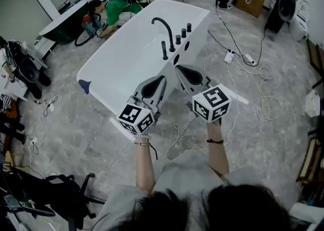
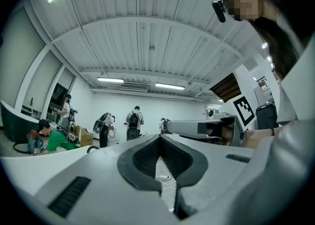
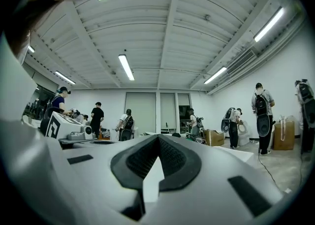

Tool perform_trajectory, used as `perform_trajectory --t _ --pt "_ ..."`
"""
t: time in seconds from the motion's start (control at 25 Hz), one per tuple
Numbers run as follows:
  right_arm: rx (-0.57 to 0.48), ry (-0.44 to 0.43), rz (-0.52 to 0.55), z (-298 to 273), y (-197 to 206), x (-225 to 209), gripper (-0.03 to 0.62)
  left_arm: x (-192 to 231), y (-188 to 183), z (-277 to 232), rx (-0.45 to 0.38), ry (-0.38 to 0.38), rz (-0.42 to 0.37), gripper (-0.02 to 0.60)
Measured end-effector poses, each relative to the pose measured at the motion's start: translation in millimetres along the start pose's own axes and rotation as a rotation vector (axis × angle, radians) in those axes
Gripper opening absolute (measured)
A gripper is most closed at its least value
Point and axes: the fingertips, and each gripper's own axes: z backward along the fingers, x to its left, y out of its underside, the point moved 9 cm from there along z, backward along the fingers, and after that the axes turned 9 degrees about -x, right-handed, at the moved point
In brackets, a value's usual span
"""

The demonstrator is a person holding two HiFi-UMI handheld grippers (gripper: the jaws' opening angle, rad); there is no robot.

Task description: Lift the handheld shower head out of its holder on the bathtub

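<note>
Shower head point(image 1: 164, 50) stands in its holder point(image 1: 165, 58) on the bathtub point(image 1: 126, 63) rim, just beyond my left claw point(image 1: 160, 80) and right claw point(image 1: 179, 69), both closed, empty (approach only, I judge).

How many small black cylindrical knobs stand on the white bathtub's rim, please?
3, in a row on the white bathtub's rim, right of the curved black spout: the nearest knob, the middle one, the farthest. None looks hidden.

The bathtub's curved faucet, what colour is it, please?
Black; the faucet shows best in the head view.
</note>
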Motion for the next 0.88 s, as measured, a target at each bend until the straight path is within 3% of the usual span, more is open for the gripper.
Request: perform_trajectory --t 0.28,0.88 --pt "0.034 -0.051 -0.028 2.3 13.6 -23.7 -0.002 -5.9 16.2 -15.8 0.018 -0.066 0.013 0.006" --pt "0.043 -0.024 -0.068 0.7 29.1 -73.1 -0.002 -6.7 38.4 -66.8 0.075 -0.014 0.002 0.006"
